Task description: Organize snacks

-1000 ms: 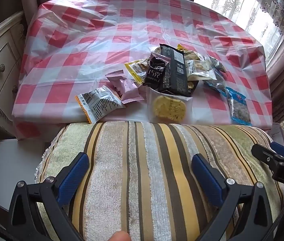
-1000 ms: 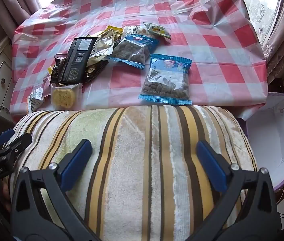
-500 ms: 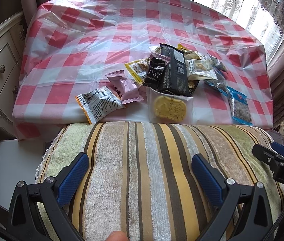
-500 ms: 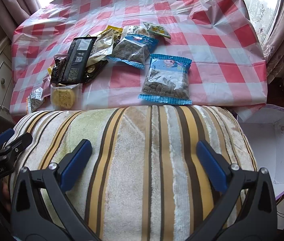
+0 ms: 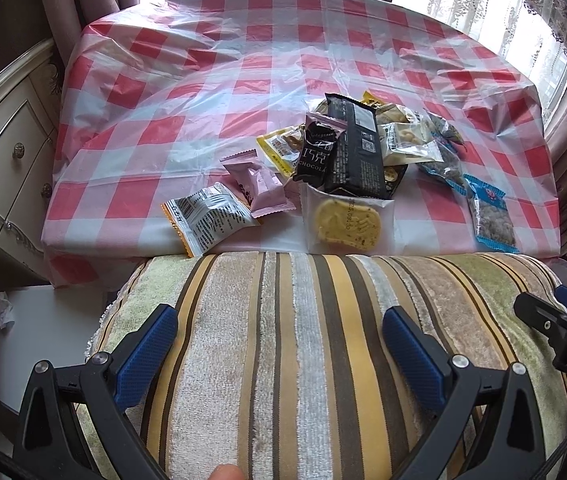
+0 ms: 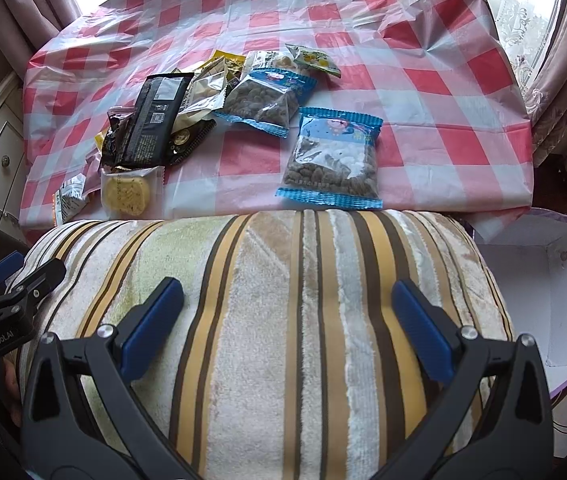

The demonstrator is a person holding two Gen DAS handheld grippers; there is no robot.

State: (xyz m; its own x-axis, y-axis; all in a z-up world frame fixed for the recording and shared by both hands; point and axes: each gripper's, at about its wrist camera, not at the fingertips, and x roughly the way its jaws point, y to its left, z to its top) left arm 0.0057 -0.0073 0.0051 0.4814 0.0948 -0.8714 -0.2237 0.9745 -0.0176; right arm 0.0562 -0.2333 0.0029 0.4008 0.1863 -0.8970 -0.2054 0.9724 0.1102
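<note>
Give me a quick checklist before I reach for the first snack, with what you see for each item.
1. Left gripper open and holding nothing: ok.
2. Right gripper open and holding nothing: ok.
3. Blue-edged nut packet lies flat and apart from the pile, free to pick: ok.
4. White box beside the table on the right, open, nothing visible in the part that shows: ok.
5. Long black packet free to lift: not ok, it lies across other snacks and overlaps the yellow cake packet.
6. Striped towel-covered cushion between both grippers and the table; whether it blocks the reach: cannot tell.
</note>
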